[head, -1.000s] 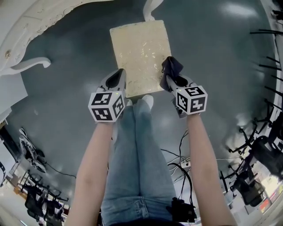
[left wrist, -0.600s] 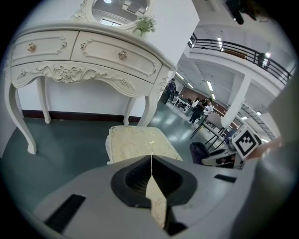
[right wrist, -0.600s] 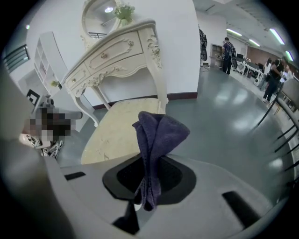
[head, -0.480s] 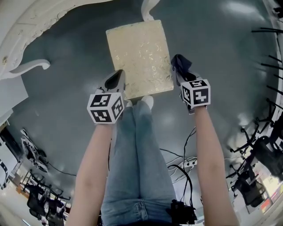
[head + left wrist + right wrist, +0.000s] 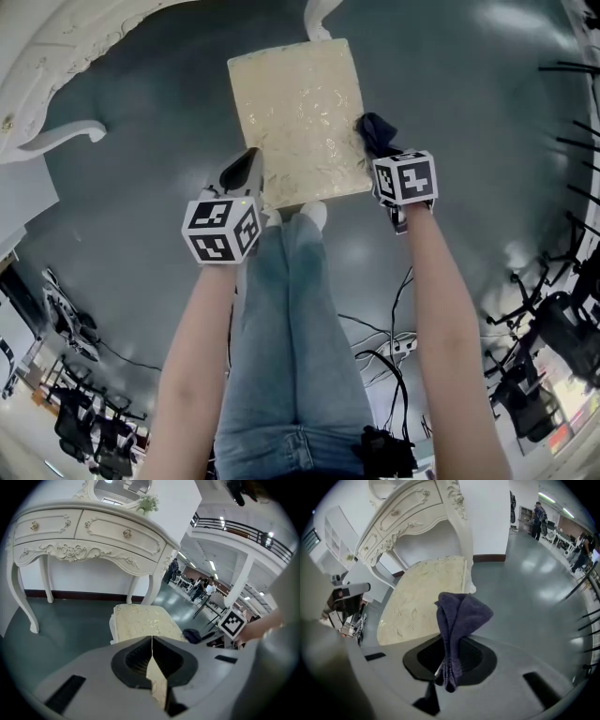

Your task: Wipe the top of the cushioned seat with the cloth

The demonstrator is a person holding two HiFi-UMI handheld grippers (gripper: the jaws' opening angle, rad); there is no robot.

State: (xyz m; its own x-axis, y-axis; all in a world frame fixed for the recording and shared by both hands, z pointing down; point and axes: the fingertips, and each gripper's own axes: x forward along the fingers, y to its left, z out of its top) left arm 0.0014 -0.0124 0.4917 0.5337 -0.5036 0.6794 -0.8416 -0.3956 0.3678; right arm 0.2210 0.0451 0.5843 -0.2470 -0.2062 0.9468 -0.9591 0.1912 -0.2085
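Observation:
The cushioned seat (image 5: 298, 117) is a cream rectangle with a gold pattern on a dark grey floor, and it also shows in both gripper views (image 5: 143, 619) (image 5: 423, 599). My right gripper (image 5: 382, 155) hovers at the seat's right edge, shut on a dark blue cloth (image 5: 374, 133). The cloth (image 5: 458, 620) stands up in folds from the shut jaws (image 5: 451, 663). My left gripper (image 5: 247, 172) sits at the seat's near left corner, jaws shut and empty (image 5: 152, 641). The left gripper view also catches the cloth (image 5: 193, 635).
A white ornate dressing table (image 5: 56, 52) curves round the far left, one leg (image 5: 317, 17) just behind the seat. The person's legs in jeans (image 5: 291, 309) stand close to the seat's near edge. Cables (image 5: 384, 349) and office chairs (image 5: 553, 328) lie at the right.
My right gripper carried the cloth from the seat's right part outwards past the edge, then a little back towards it. The left gripper stayed almost still.

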